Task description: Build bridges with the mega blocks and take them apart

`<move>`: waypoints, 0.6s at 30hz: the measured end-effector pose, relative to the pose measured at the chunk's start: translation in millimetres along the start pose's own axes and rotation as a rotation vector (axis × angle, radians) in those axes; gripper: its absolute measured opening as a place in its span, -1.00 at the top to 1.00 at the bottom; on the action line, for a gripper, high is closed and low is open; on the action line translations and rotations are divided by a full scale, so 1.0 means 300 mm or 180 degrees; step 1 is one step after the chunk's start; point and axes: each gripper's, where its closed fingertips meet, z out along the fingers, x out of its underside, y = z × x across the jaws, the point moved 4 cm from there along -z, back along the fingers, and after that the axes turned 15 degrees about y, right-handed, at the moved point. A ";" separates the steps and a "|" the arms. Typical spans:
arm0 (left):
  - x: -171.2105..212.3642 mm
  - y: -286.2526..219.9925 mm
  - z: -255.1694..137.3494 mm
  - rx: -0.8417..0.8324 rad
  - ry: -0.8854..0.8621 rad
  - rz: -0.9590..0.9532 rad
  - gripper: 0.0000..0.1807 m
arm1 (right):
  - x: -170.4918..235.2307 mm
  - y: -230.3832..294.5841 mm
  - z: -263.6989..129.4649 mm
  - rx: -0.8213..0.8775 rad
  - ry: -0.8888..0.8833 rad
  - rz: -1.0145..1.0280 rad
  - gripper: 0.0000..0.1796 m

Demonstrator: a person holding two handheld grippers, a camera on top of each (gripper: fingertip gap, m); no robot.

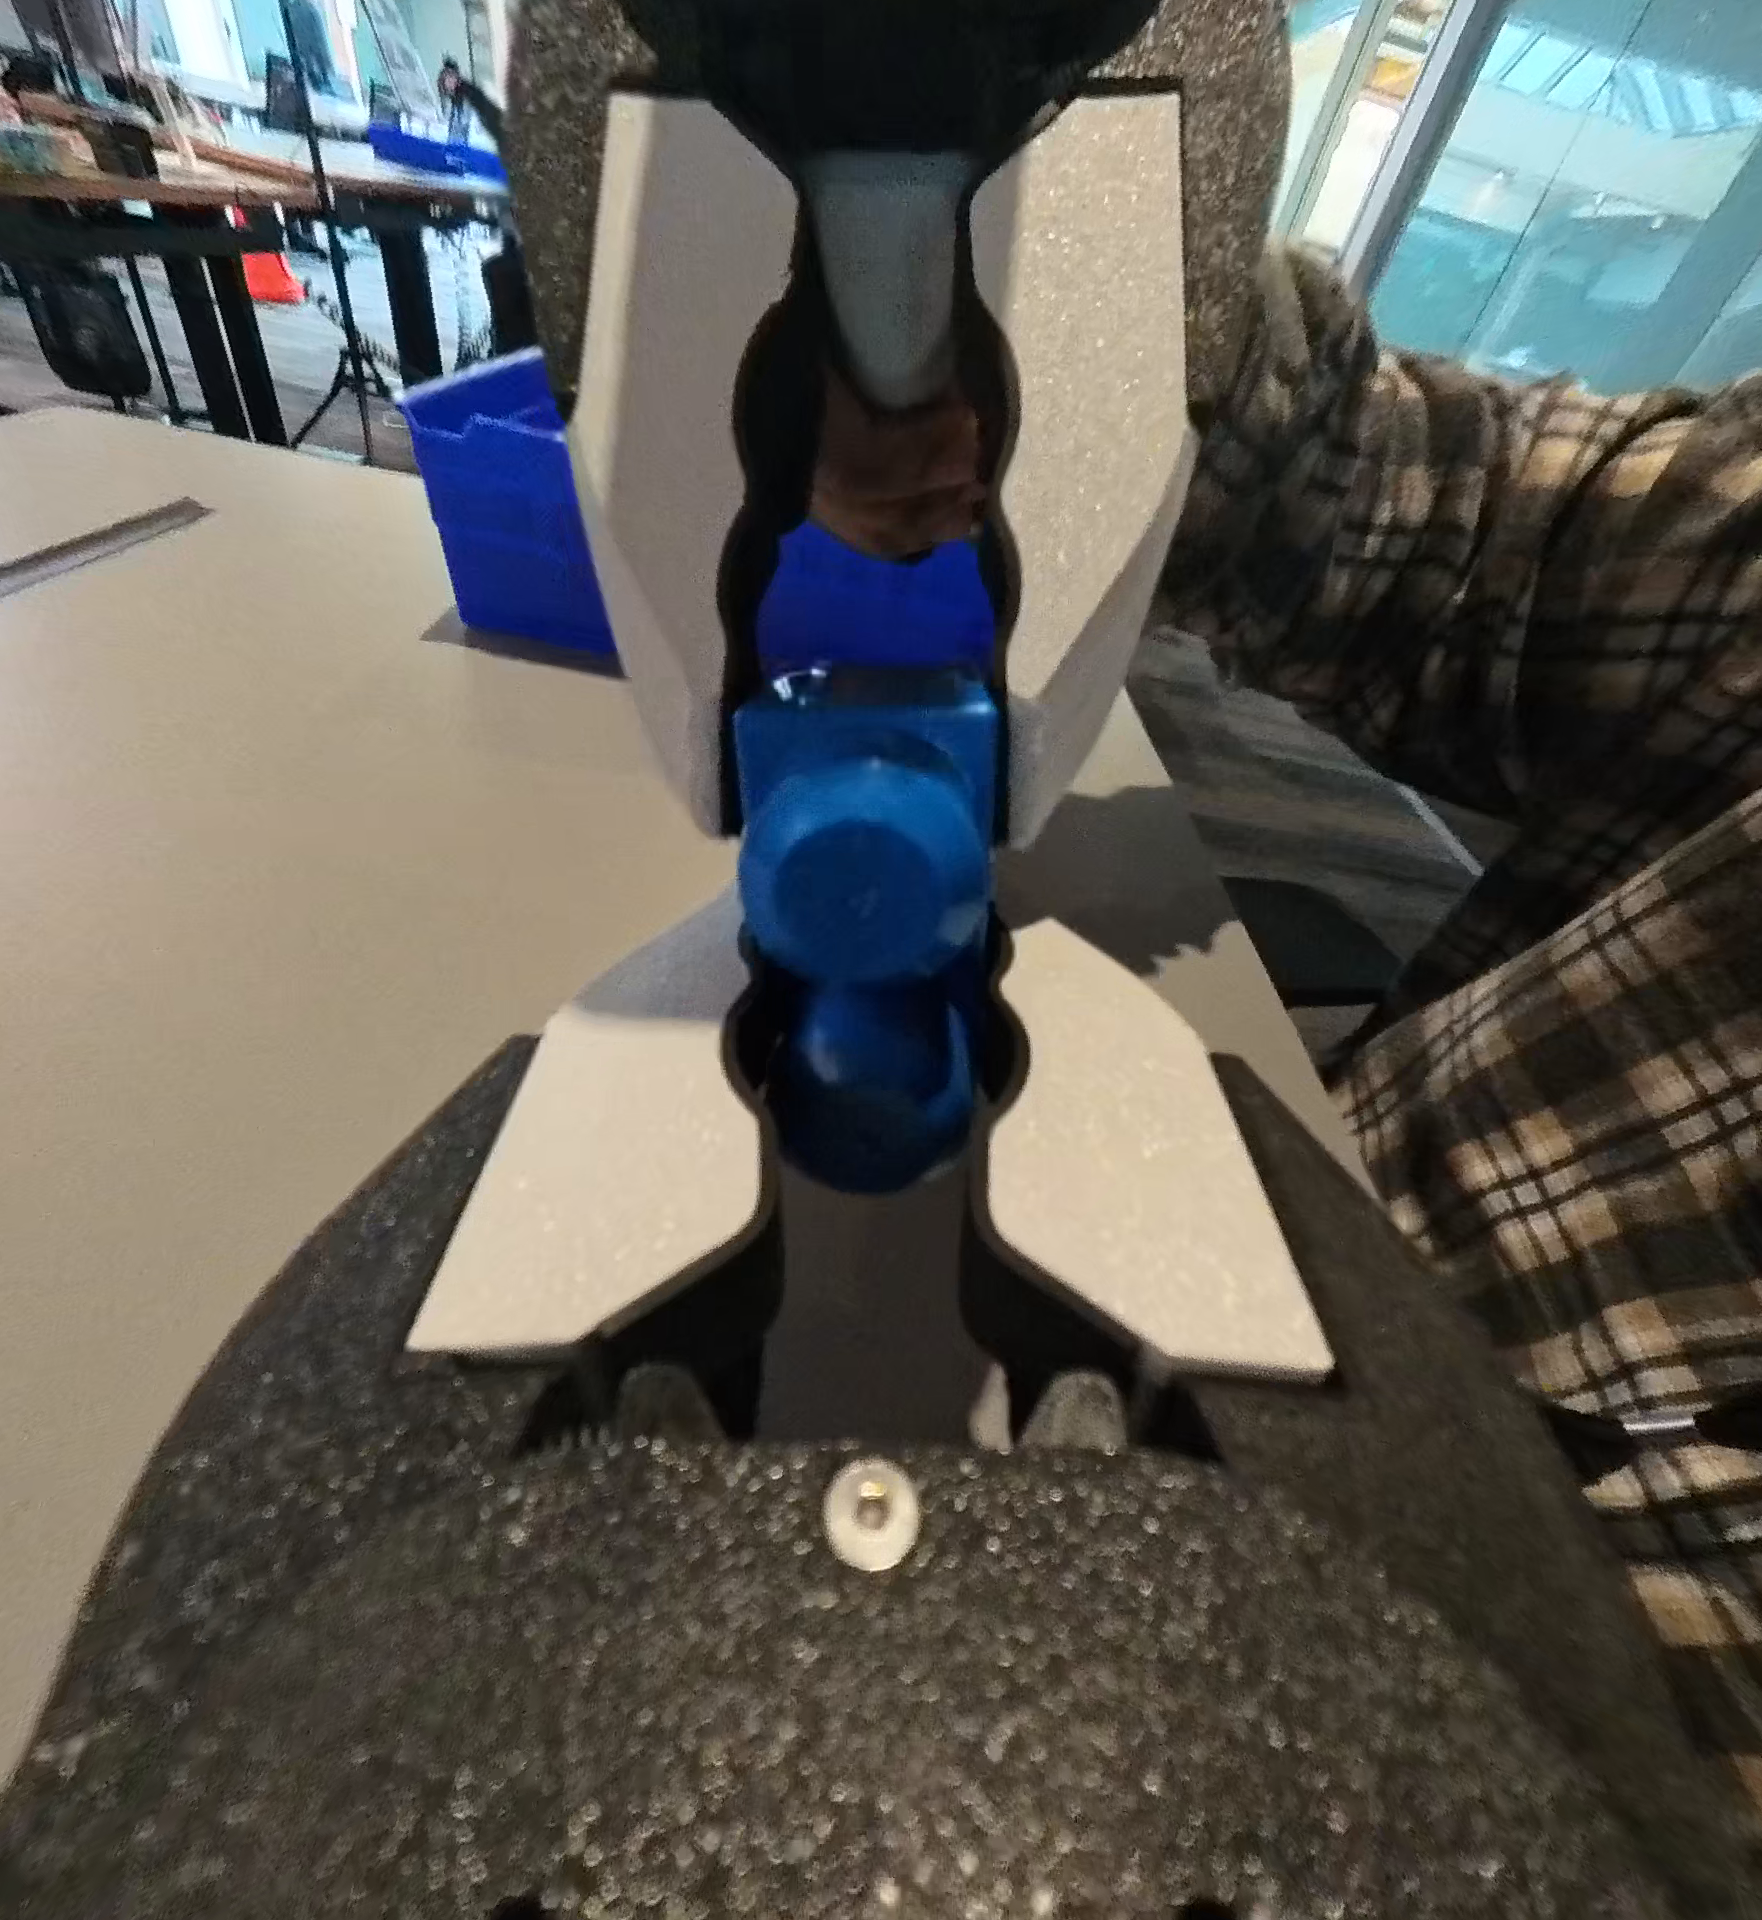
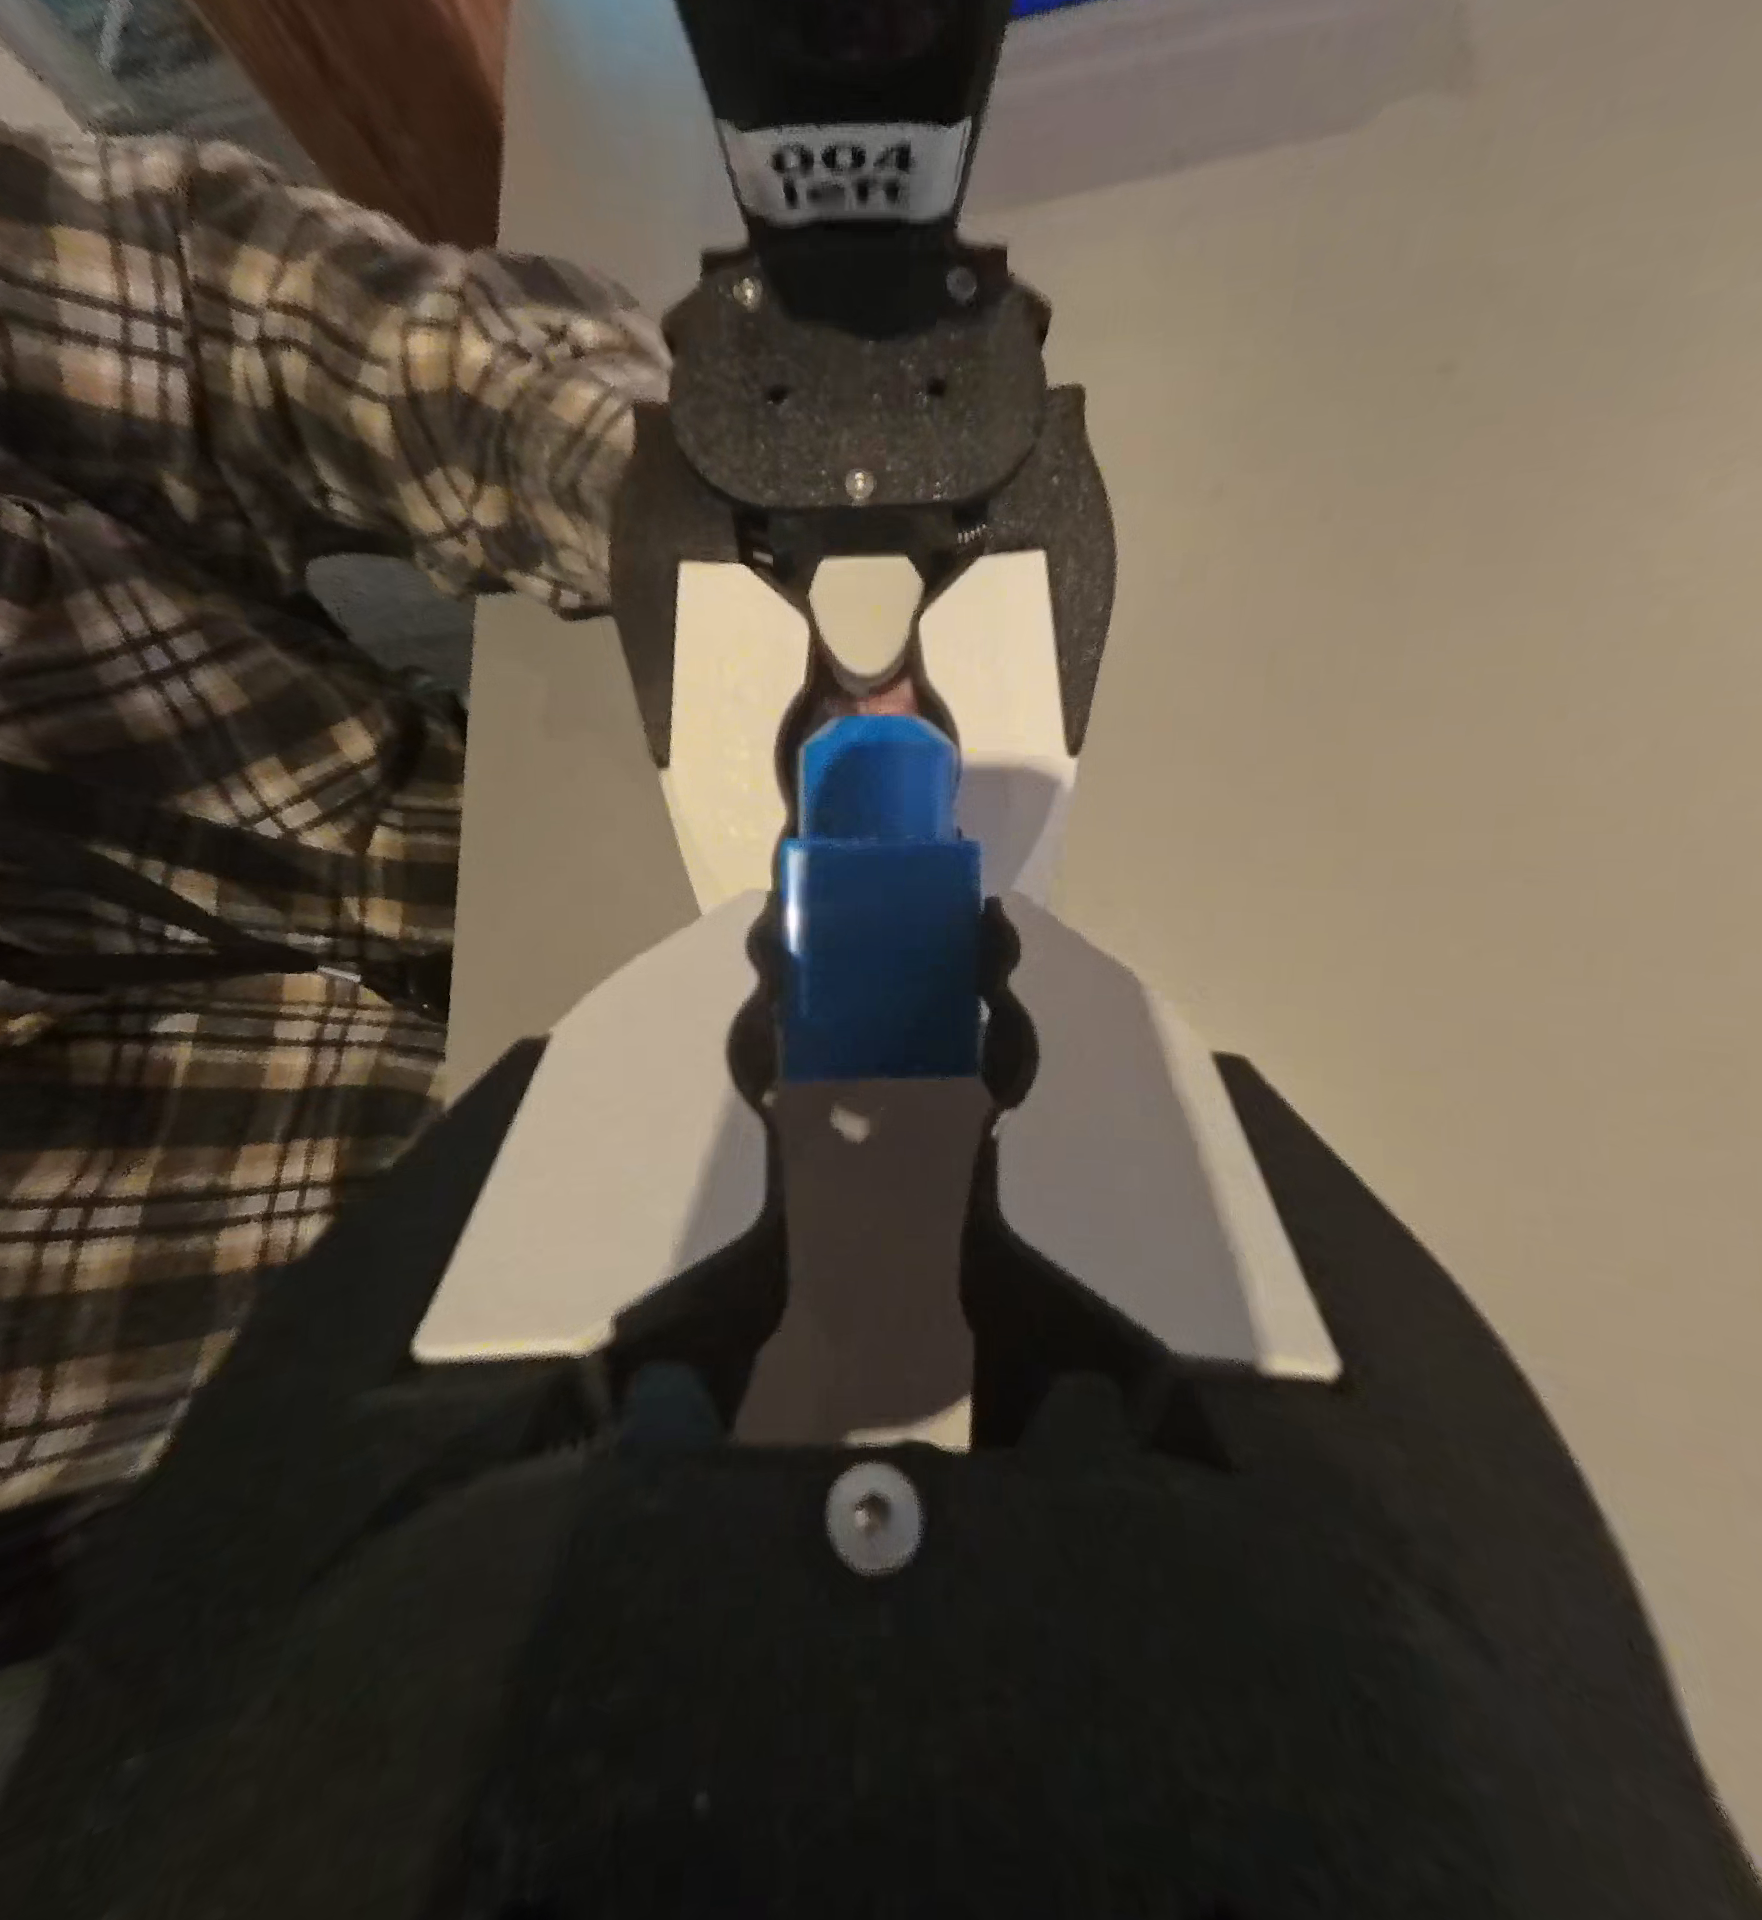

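In the left wrist view, the pale table (image 1: 233, 831) fills the left half of the frame, with a blue bin (image 1: 503, 520) standing on it at upper left of centre and dark desks far behind along the top edge. At centre, the left gripper (image 1: 866, 1039) reaches up from the bottom edge, its white fingers (image 1: 607, 1174) drawn narrow around a blue mega block (image 1: 861, 894) whose round studs point back toward the camera. From the top edge the right gripper (image 1: 866, 790) comes down nose to nose with it, its own fingers closed on the far, squarish part of the same blue piece. Whether that piece is one block or two joined cannot be told. To the right, plaid sleeves (image 1: 1583, 935) cross the frame from upper right to lower right.

In the right wrist view, the plaid sleeve (image 2: 181, 623) covers the left side, its cuff ending at the back of the left gripper (image 2: 872, 779). At centre, the right gripper (image 2: 877, 987) rises from the bottom edge, clamped narrowly on the flat sides of the blue mega block (image 2: 877, 956). The left gripper hangs down from the top, pinching the block's lighter far end. A white label sits on its black handle near the top edge. The block is held above the table (image 2: 1428, 831), which fills the right side.
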 end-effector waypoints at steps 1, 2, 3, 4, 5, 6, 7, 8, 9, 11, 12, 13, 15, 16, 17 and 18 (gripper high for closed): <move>-0.005 0.002 -0.004 -0.0007 -0.0049 -0.0018 0.52 | 0.000 -0.001 -0.025 0.0069 -0.0102 0.0029 0.60; -0.008 0.008 -0.007 -0.0029 -0.0076 -0.0056 0.37 | 0.007 -0.006 -0.061 0.0143 -0.0222 0.0080 0.60; -0.010 0.013 -0.010 -0.0048 -0.0102 -0.0088 0.25 | 0.022 -0.017 -0.109 0.0241 -0.0361 0.0176 0.59; -0.013 0.015 -0.012 -0.0062 -0.0143 -0.0102 0.18 | 0.049 -0.037 -0.166 0.0387 -0.0496 0.0310 0.59; -0.017 0.015 -0.015 -0.0072 -0.0183 -0.0106 0.15 | 0.089 -0.066 -0.232 0.0607 -0.0612 0.0475 0.60; -0.020 0.015 -0.016 -0.0078 -0.0206 -0.0108 0.11 | 0.146 -0.104 -0.308 0.0890 -0.0690 0.0659 0.60; -0.022 0.014 -0.015 -0.0084 -0.0209 -0.0107 0.08 | 0.220 -0.149 -0.391 0.1234 -0.0744 0.0888 0.60; -0.023 0.012 -0.013 -0.0088 -0.0199 -0.0104 0.05 | 0.311 -0.196 -0.480 0.1607 -0.0780 0.1159 0.60; -0.022 0.010 -0.009 -0.0084 -0.0181 -0.0095 0.04 | 0.413 -0.236 -0.565 0.1935 -0.0808 0.1441 0.60; -0.017 0.005 0.001 -0.0063 -0.0126 -0.0076 0.04 | 0.643 -0.301 -0.703 0.2430 -0.0797 0.2097 0.60; -0.014 0.003 0.007 -0.0057 -0.0100 -0.0067 0.04 | 0.760 -0.324 -0.749 0.2627 -0.0755 0.2410 0.60; -0.011 0.000 0.013 -0.0036 -0.0068 -0.0055 0.05 | 0.874 -0.341 -0.783 0.2822 -0.0684 0.2693 0.60; -0.001 -0.007 0.027 0.0017 0.0024 -0.0029 0.08 | 1.063 -0.358 -0.813 0.3022 -0.0597 0.3170 0.60; 0.005 -0.006 0.034 -0.0007 0.0074 -0.0012 0.09 | 1.134 -0.364 -0.809 0.3033 -0.0592 0.3349 0.60; 0.013 -0.005 0.042 -0.0035 0.0129 0.0015 0.10 | 1.190 -0.369 -0.796 0.3016 -0.0588 0.3483 0.60; 0.019 -0.006 0.050 -0.0047 0.0179 0.0041 0.10 | 1.235 -0.374 -0.778 0.2984 -0.0563 0.3602 0.60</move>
